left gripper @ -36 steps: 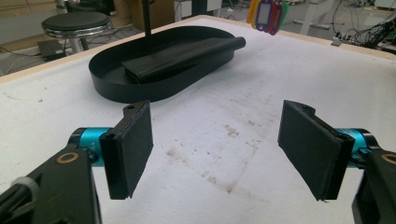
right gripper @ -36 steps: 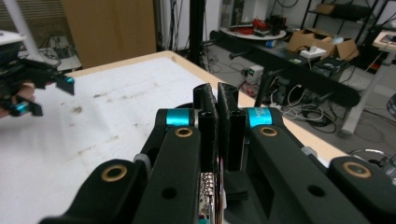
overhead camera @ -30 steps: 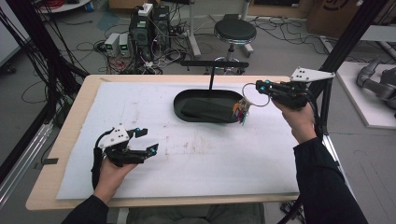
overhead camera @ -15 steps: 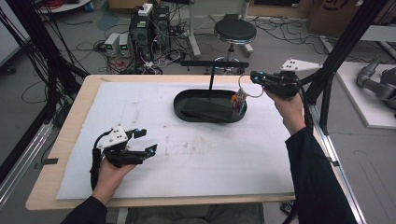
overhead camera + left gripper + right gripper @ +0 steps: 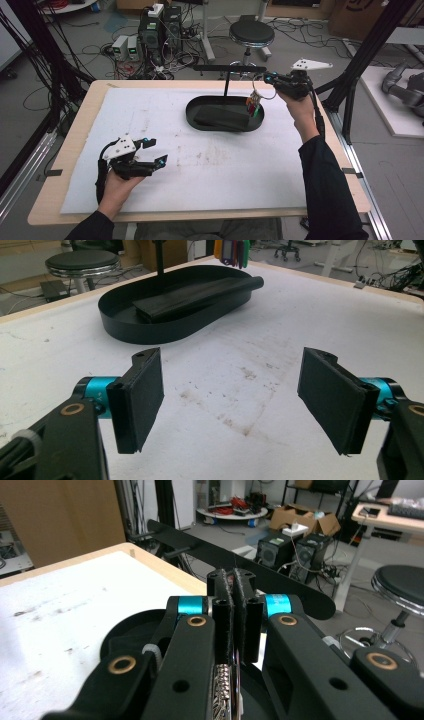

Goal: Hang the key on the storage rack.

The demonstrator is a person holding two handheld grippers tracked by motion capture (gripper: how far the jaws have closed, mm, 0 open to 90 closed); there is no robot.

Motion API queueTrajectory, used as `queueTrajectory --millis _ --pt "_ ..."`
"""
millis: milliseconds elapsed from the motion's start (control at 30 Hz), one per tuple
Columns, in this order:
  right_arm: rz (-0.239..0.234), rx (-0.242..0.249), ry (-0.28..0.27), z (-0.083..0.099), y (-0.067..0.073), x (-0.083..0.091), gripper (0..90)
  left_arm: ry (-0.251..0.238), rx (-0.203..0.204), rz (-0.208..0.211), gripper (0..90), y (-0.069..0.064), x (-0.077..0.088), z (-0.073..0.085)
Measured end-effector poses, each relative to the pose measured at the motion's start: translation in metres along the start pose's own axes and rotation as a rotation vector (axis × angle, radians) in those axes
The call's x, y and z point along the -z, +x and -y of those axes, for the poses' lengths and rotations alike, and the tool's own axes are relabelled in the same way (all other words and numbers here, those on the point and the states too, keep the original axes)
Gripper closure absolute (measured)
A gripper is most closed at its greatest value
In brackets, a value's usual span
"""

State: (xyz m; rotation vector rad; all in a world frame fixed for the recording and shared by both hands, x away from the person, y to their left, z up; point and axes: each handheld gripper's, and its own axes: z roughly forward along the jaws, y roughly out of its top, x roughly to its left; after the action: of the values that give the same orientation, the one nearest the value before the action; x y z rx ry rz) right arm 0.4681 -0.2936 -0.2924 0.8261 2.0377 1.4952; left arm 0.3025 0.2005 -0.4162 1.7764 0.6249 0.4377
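My right gripper (image 5: 267, 78) is shut on a metal key ring (image 5: 263, 90), and several coloured tags (image 5: 253, 106) hang from the ring over the right end of a black oval tray (image 5: 192, 117). It is held just beside the right end of the black crossbar (image 5: 229, 68) that stands on a post above the tray. In the right gripper view the jaws are pressed together (image 5: 233, 580) with the ring's metal (image 5: 222, 690) between them and the crossbar (image 5: 260, 565) just beyond. My left gripper (image 5: 156, 151) rests open at the front left, nothing between its jaws (image 5: 235, 400).
A flat black block (image 5: 195, 290) lies inside the tray (image 5: 115, 320). A white mat (image 5: 210, 165) covers the wooden table. Behind the table are a stool (image 5: 251, 34), computers (image 5: 160, 27) and loose cables. A black frame post (image 5: 367, 55) rises at the right.
My right gripper has lifted the key ring and carried it up and leftward, from beside the tray's right end to the crossbar's tip. The left gripper has stayed put.
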Motion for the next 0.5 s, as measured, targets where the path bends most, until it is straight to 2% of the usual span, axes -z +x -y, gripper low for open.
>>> queueTrajectory --millis 233,500 --pt "0.036 -0.032 0.02 0.008 -0.006 -0.017 88.0 -0.002 0.004 -0.004 26.4 0.0 0.004 0.002" --pt "0.089 -0.057 0.018 0.013 -0.014 -0.024 88.0 -0.006 0.0 -0.003 26.3 -0.006 0.011 0.003"
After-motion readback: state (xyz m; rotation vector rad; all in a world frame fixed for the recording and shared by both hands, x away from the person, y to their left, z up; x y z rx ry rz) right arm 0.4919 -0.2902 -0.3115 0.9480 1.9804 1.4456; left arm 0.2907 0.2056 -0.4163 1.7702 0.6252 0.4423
